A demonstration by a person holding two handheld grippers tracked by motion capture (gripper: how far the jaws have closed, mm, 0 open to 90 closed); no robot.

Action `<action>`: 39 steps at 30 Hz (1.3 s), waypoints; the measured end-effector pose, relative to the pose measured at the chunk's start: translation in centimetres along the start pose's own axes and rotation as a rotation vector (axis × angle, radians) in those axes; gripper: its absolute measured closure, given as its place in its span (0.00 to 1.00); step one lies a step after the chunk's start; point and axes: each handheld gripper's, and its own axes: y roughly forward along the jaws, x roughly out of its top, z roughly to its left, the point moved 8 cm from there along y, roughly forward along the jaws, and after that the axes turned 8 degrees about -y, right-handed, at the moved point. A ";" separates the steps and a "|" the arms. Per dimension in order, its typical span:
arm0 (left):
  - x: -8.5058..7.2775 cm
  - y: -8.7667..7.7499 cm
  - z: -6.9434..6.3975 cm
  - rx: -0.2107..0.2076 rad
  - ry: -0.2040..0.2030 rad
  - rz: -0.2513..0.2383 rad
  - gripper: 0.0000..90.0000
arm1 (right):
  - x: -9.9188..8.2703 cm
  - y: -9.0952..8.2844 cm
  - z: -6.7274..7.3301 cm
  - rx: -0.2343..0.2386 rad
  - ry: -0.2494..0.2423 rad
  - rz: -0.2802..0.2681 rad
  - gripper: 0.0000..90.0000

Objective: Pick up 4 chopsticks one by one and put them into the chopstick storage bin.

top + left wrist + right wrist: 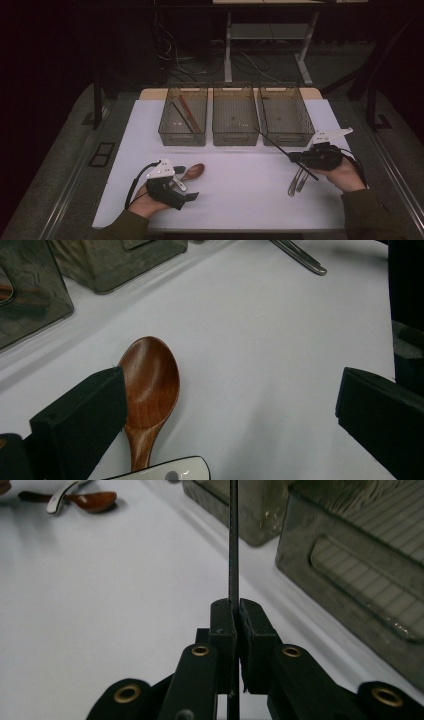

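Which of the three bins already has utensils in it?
The leftmost bin: chopsticks lie inside. The middle bin and right bin look empty.

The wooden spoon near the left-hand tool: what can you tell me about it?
The wooden spoon is reddish-brown with a smooth, glossy oval bowl and a narrower neck showing grain. It lies flat on the white table, bowl up, in front of the three clear bins. In the left gripper view it sits between the open left gripper's black fingers, close against one of them; I cannot tell if they touch. A white utensil lies across its handle.
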 end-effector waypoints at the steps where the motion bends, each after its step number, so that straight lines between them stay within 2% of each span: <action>1: 0.0 0.0 0.0 0.000 0.000 0.000 0.00 | 0.4 0.2 0.0 -0.001 -0.001 -0.005 0.94; 9: 0.0 0.0 0.0 -0.002 -0.001 -0.002 0.00 | 3.8 1.7 0.1 -0.026 -0.008 -0.056 0.94; 16: 0.0 0.0 0.0 -0.002 -0.004 -0.005 0.00 | 6.8 3.5 0.7 -0.026 -0.023 -0.089 0.94; 22: 0.1 -0.1 0.0 -0.004 -0.005 -0.006 0.00 | 9.6 5.1 1.1 -0.034 -0.015 -0.125 0.94; 26: 0.1 -0.1 0.0 -0.003 -0.006 -0.007 0.00 | 11.5 6.4 1.4 -0.050 -0.018 -0.142 0.94; 39: 0.1 -0.2 -0.1 -0.006 -0.007 -0.012 0.00 | 17.6 11.0 2.6 -0.052 -0.012 -0.201 0.94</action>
